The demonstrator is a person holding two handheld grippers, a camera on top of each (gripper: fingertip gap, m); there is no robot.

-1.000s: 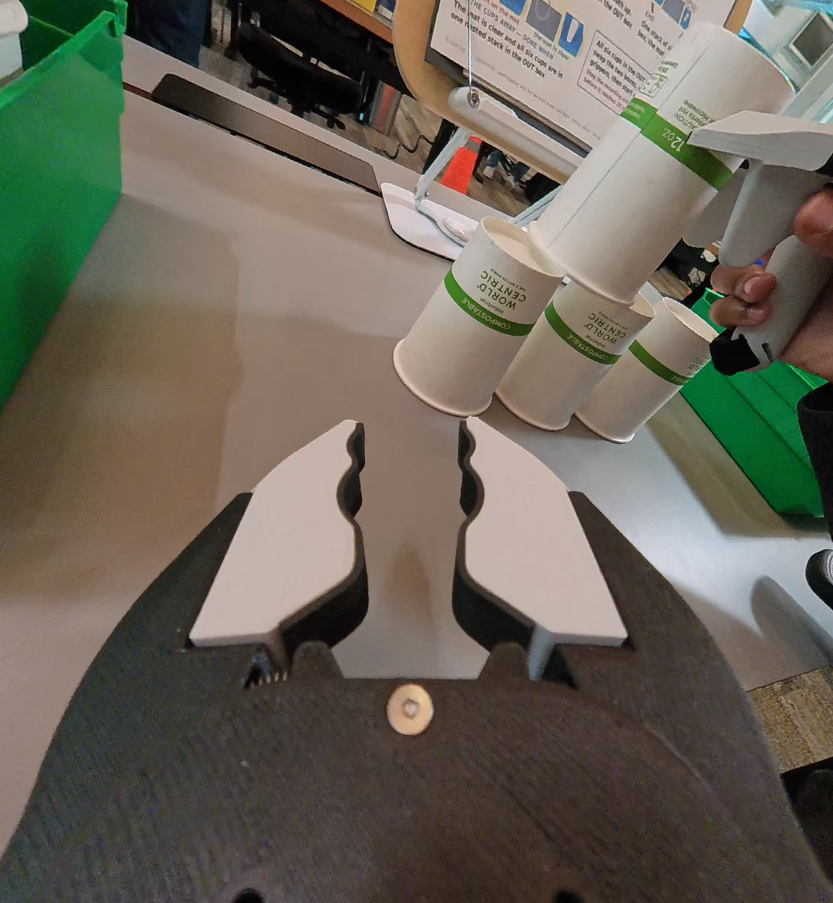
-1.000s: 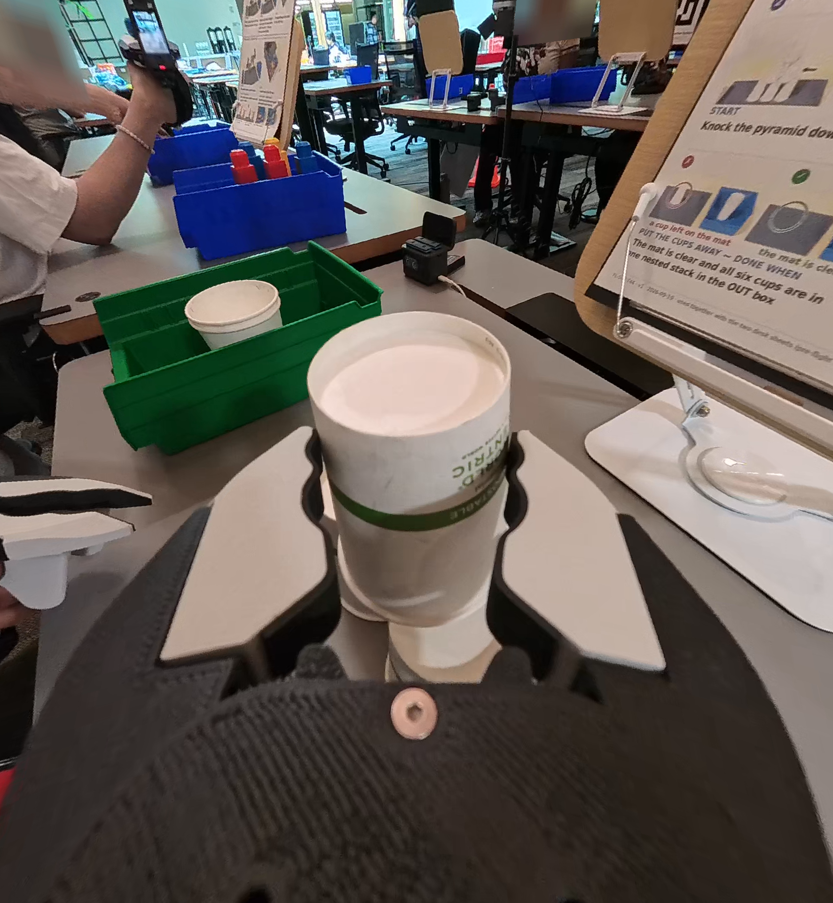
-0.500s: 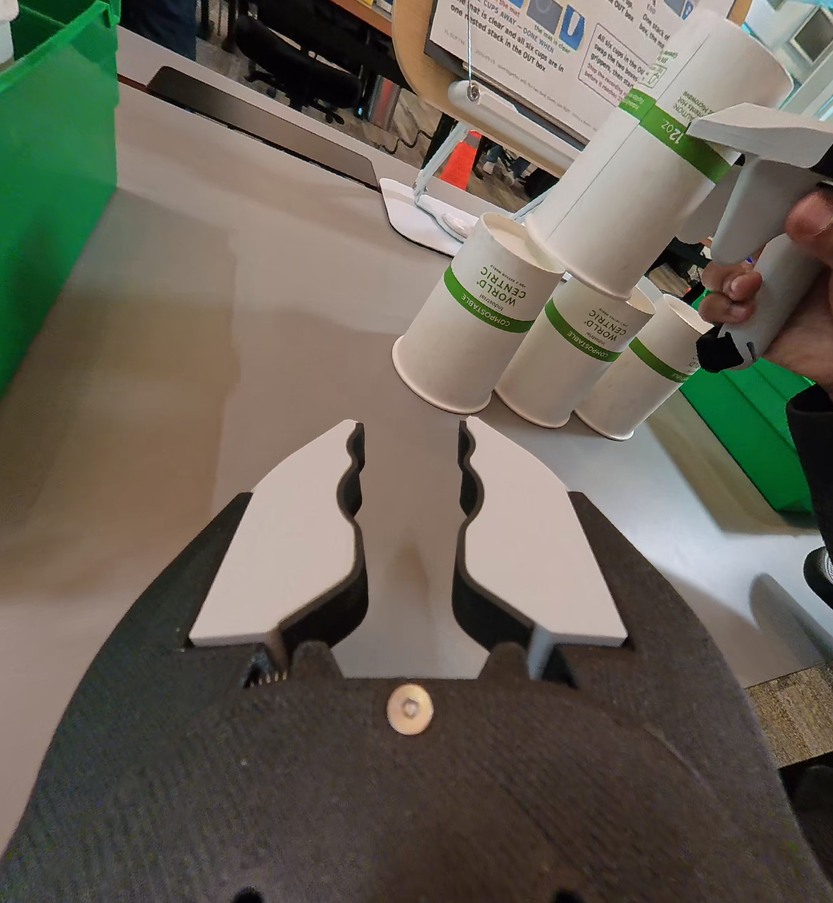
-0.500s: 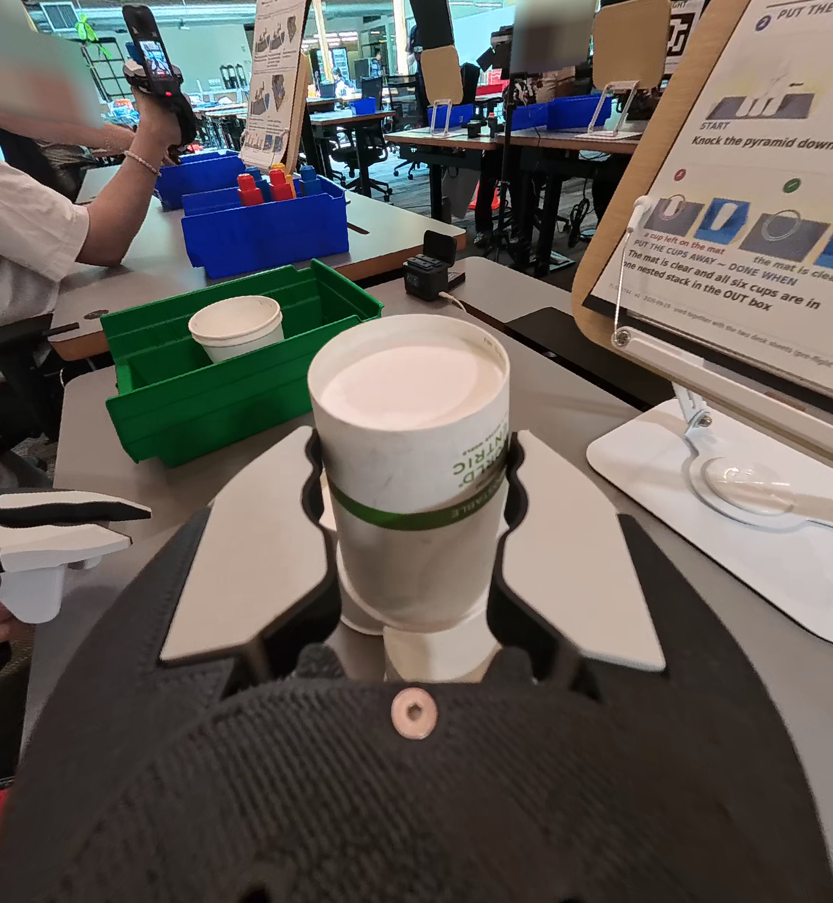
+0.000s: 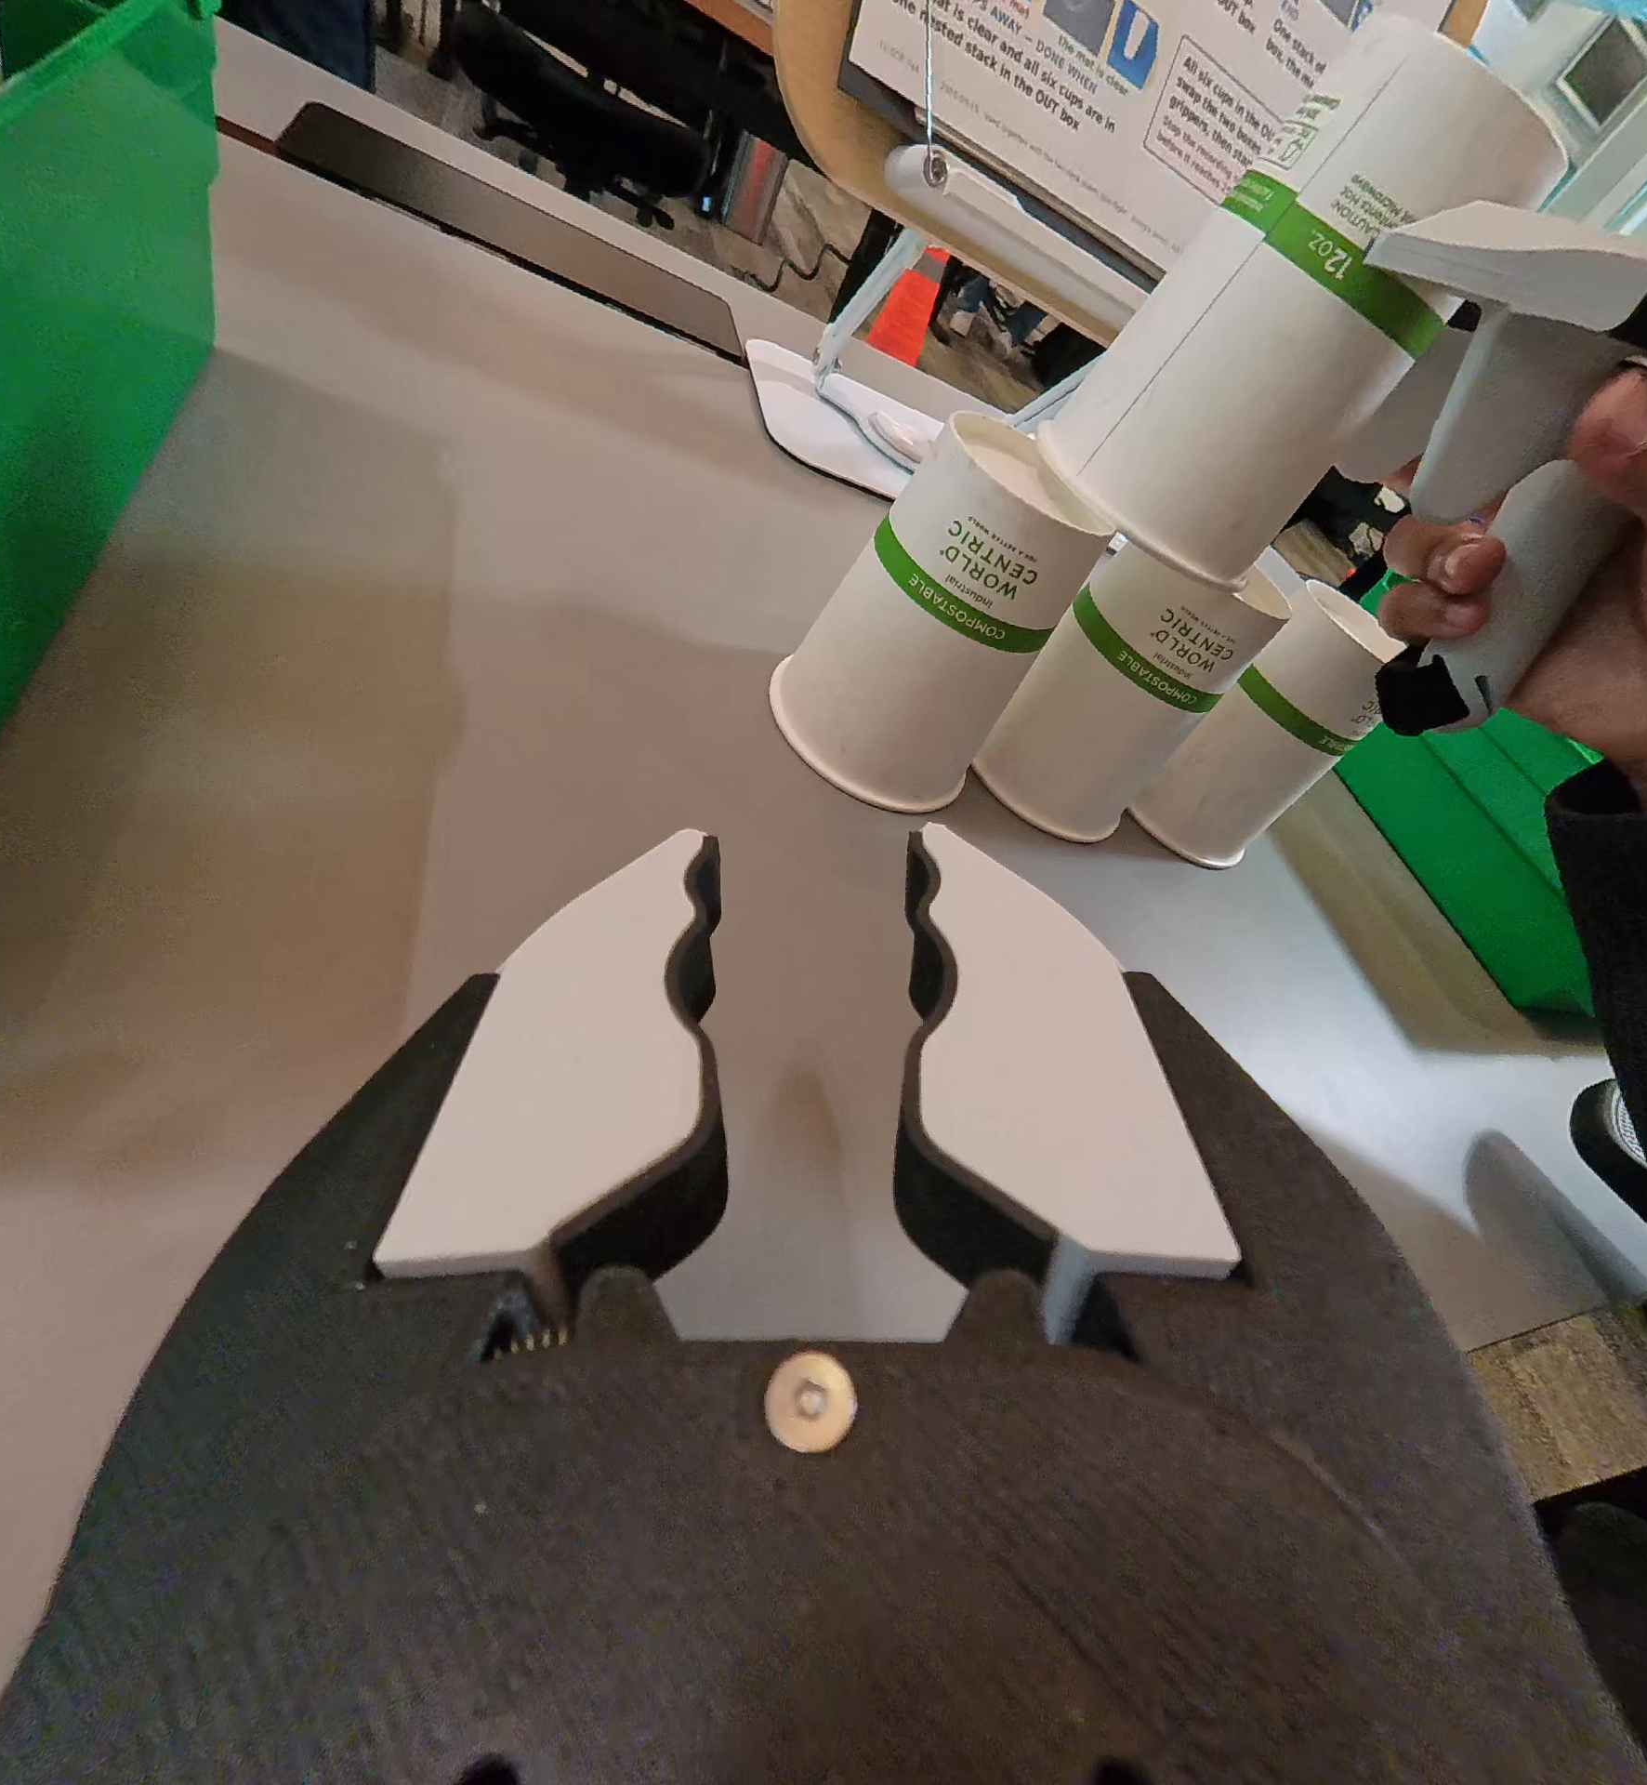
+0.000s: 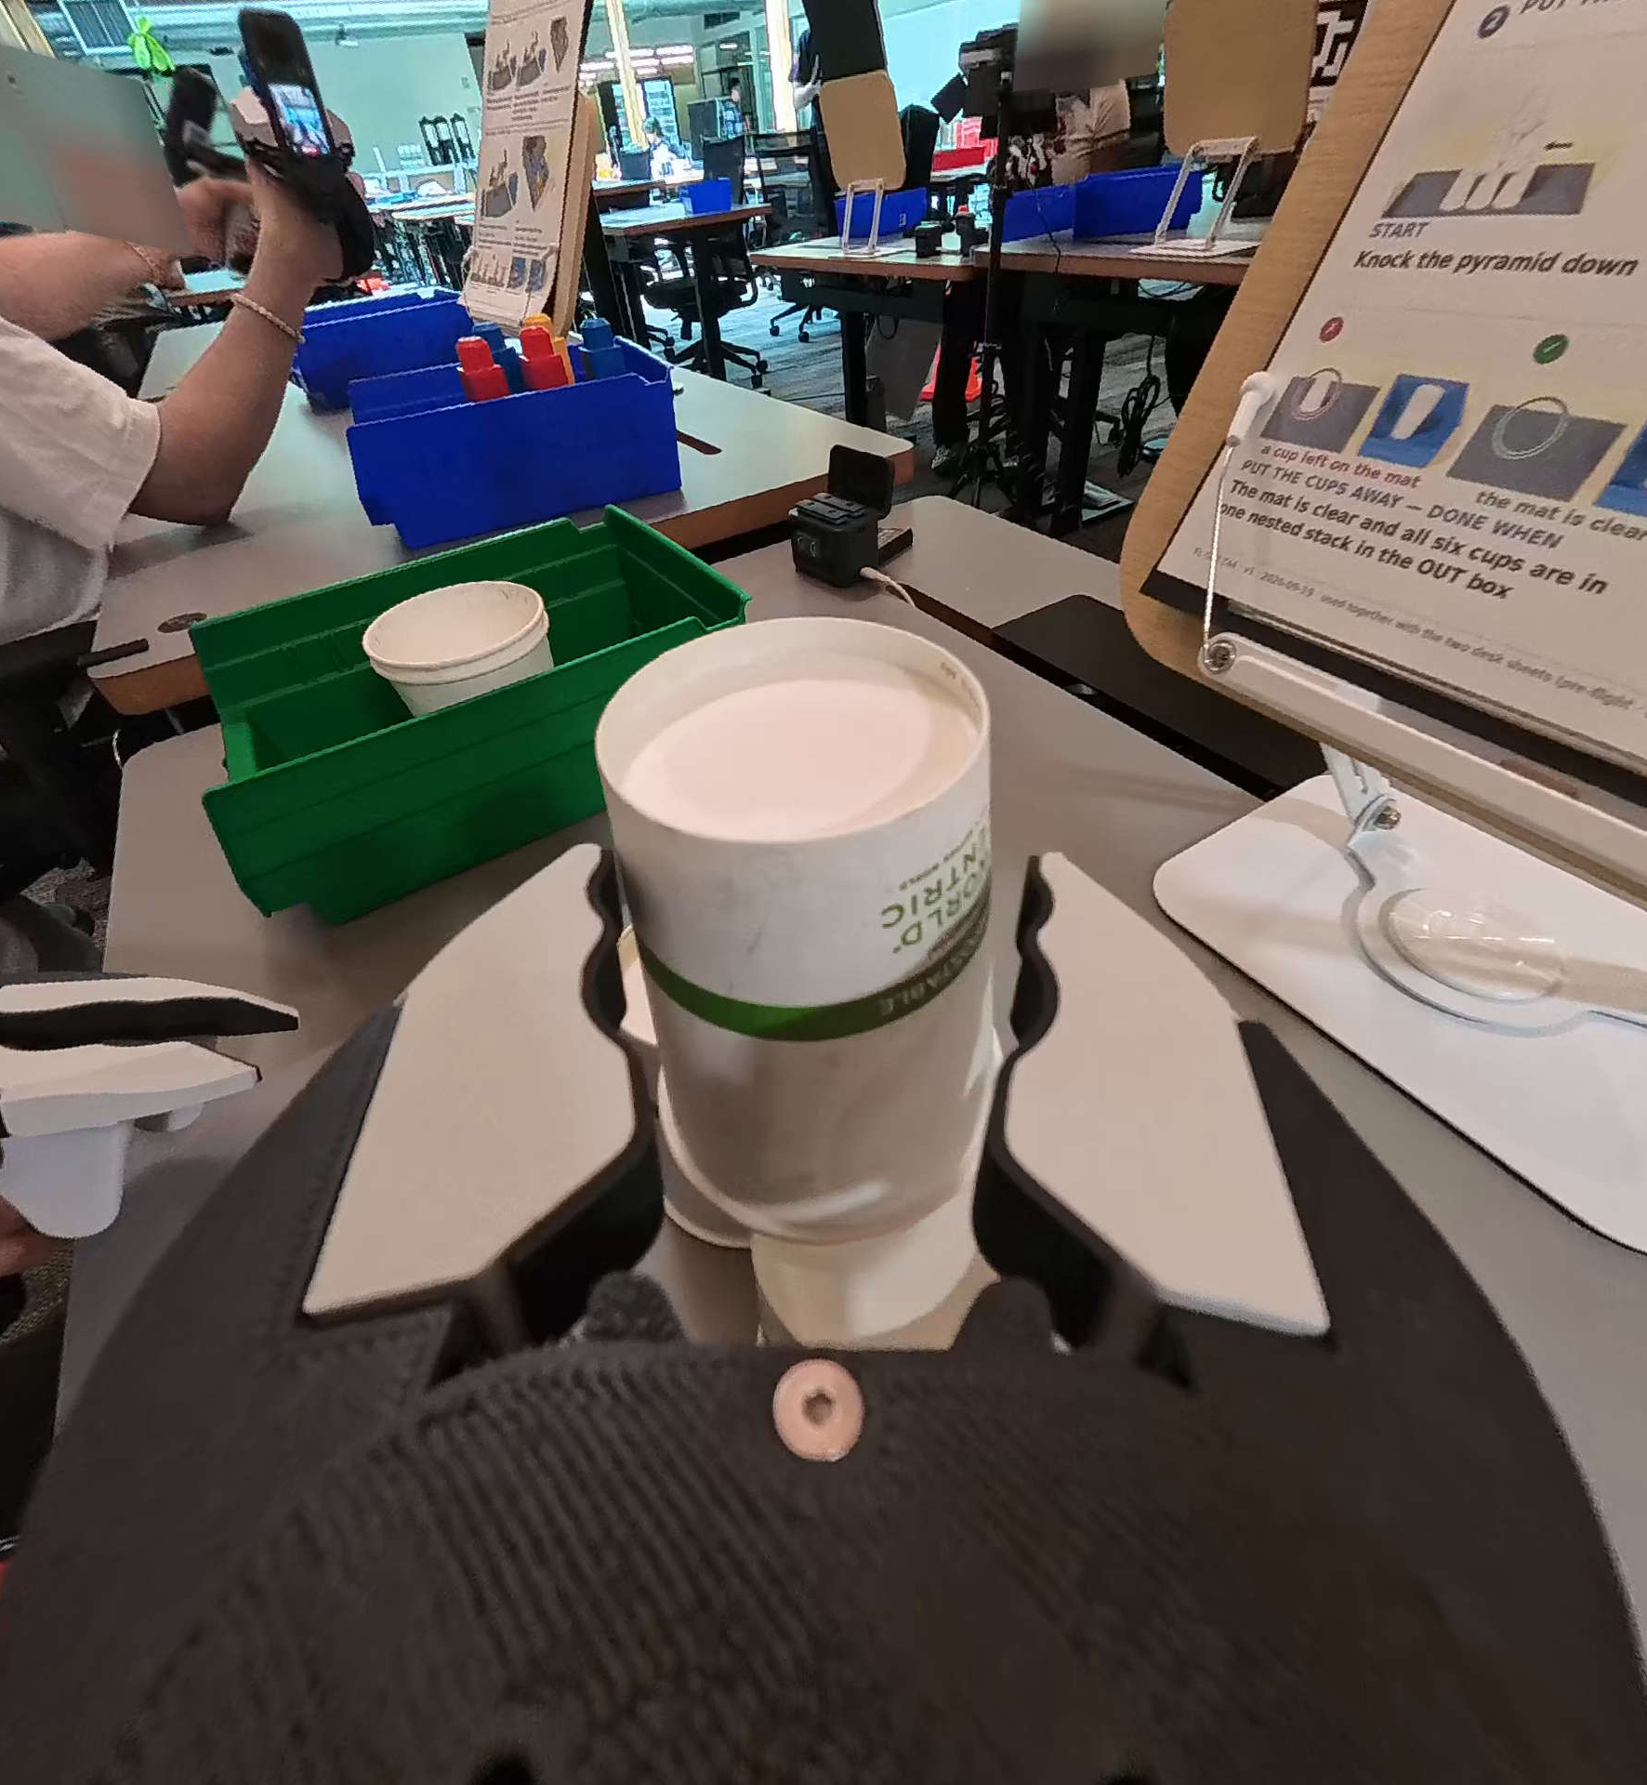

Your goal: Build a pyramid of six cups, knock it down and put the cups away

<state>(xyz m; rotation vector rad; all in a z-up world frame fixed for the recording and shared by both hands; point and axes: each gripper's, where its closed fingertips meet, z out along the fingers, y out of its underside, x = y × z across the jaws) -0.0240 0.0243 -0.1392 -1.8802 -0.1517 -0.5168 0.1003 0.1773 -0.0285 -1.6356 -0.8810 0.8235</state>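
The right hand-held gripper (image 6: 815, 976) is closed on an upturned white paper cup (image 6: 805, 918), tilted over three upturned cups (image 5: 926, 657) standing in a row on the grey worktop (image 5: 414, 599). The left hand-held gripper (image 5: 808, 927) hangs partly open and empty above the worktop. A green bin (image 6: 433, 773) holds another cup (image 6: 457, 642); an instruction board (image 6: 1438, 386) stands beside. Behind lie desks with blue bins. Since a second ago, the held cup has dropped slightly nearer the row.
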